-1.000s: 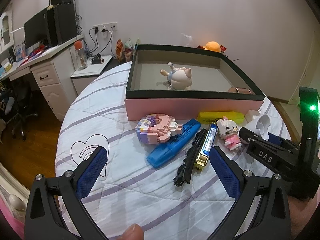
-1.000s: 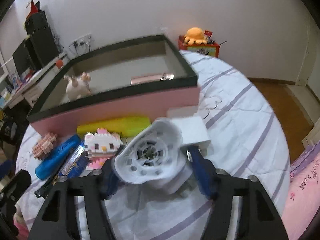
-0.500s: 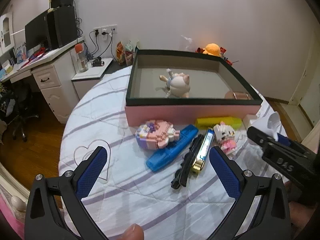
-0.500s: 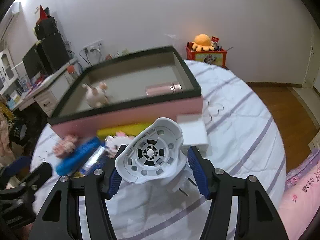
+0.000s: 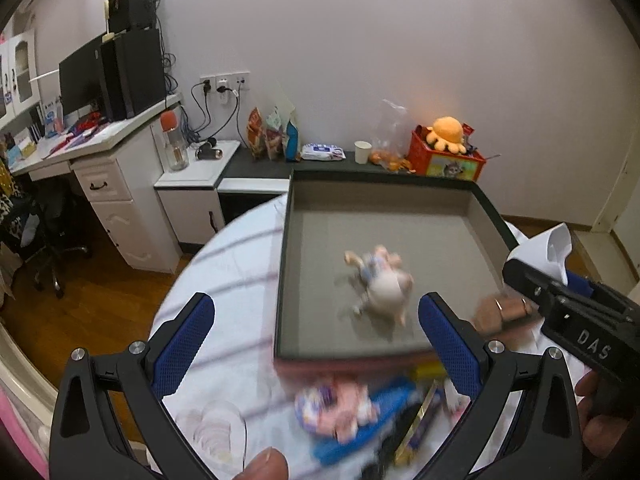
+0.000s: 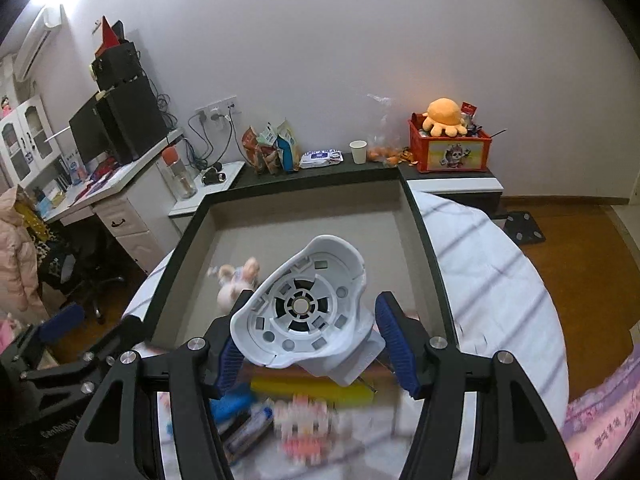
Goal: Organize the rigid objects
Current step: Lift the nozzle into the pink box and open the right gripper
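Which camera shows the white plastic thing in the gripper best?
The right wrist view: the white plastic part fills the middle, held in the right gripper, its ribbed inside facing the camera. The left wrist view shows only a white edge of it at the far right.

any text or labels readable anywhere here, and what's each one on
"DAS": white letters on the black body of the right gripper, seen from the left wrist.
Print on the red toy crate, white wipes pack, snack bags and pink bedding: too small or blurred to read.
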The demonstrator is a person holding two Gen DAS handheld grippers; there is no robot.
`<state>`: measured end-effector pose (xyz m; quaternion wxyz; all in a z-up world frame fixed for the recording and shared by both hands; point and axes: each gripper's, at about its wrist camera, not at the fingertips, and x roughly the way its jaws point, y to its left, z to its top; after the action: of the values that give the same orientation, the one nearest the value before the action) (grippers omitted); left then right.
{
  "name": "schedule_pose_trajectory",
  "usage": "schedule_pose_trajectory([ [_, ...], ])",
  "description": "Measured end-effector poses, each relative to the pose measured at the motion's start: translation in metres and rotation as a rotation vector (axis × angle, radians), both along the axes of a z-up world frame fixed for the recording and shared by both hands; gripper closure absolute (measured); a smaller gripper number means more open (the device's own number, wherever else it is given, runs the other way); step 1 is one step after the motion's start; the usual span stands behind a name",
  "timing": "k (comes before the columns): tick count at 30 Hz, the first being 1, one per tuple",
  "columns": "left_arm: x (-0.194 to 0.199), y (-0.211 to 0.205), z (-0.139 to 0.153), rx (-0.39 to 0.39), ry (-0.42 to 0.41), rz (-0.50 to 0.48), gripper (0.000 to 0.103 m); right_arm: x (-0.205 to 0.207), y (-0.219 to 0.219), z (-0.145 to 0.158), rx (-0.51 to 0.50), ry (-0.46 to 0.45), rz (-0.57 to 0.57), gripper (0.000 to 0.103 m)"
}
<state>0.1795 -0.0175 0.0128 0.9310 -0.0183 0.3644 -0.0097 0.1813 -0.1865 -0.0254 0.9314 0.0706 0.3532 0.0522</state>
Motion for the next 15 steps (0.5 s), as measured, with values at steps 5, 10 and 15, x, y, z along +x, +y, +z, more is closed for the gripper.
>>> schedule_pose_trajectory([
  [5,0.042,0.000,-0.014,0.003,0.033,0.008,0.000,0.050,0.001,-0.019,-0.011,0.070,0.005,0.041],
  [10,0.065,-0.002,-0.034,0.004,0.074,0.000,0.000,0.079,0.002,-0.043,-0.017,0.149,-0.003,0.041],
  [15,0.073,-0.003,-0.044,0.003,0.095,-0.011,0.000,0.093,0.001,-0.056,-0.045,0.212,-0.015,0.041],
])
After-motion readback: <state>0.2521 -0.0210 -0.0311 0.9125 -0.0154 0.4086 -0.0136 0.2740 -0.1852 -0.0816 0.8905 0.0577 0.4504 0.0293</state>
